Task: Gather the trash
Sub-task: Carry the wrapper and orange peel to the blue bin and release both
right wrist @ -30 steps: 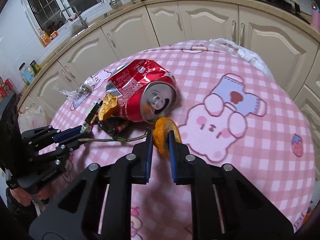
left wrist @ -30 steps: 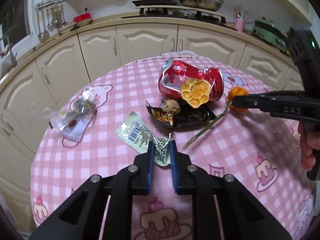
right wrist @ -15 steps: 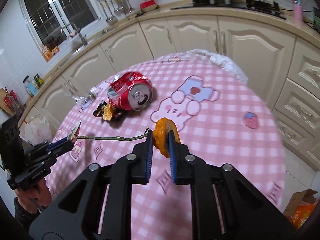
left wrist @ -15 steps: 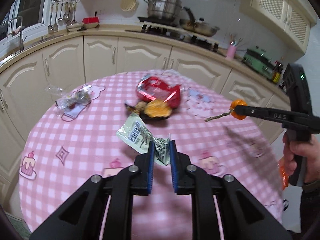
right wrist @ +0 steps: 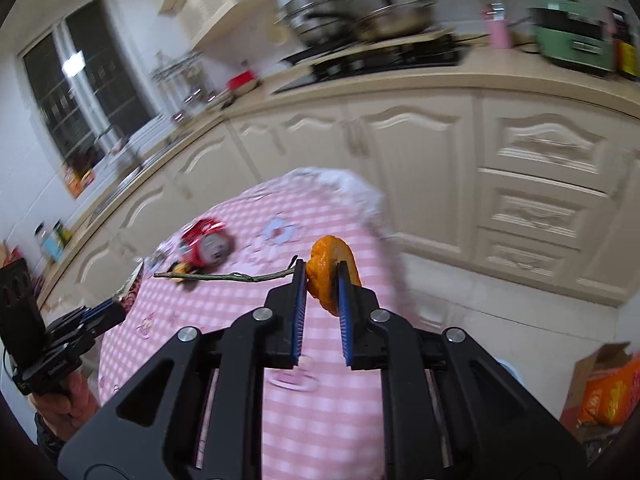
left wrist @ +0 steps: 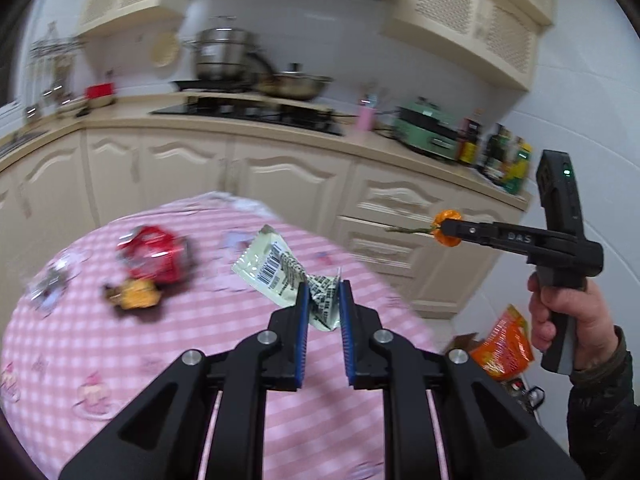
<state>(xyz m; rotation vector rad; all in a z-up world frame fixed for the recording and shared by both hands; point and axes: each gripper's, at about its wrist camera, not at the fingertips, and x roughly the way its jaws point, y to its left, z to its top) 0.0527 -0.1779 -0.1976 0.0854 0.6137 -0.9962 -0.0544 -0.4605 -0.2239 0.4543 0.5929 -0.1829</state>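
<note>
My left gripper [left wrist: 322, 292] is shut on a pale green wrapper [left wrist: 276, 270] with a barcode, held up over the pink checked table [left wrist: 120, 360]. My right gripper [right wrist: 322, 280] is shut on an orange peel [right wrist: 330, 258]; a thin green stem [right wrist: 224, 277] sticks out to its left. The left wrist view shows that peel [left wrist: 447, 228] off to the right, beyond the table edge. A crushed red can [left wrist: 154, 254] and an orange peel on a dark wrapper [left wrist: 136, 298] lie blurred on the table. The can [right wrist: 208, 246] also shows far off in the right wrist view.
A clear plastic wrapper [left wrist: 50, 280] lies at the table's left side. A cardboard box with an orange bag [right wrist: 608, 390] stands on the floor to the right of the table. Cream cabinets [left wrist: 280, 184] and a stove with pots [left wrist: 248, 64] run behind.
Both grippers have lifted and swung right, away from the table's middle, carrying the wrapper and the peel. The can and dark wrapper have stayed on the table and now look farther away.
</note>
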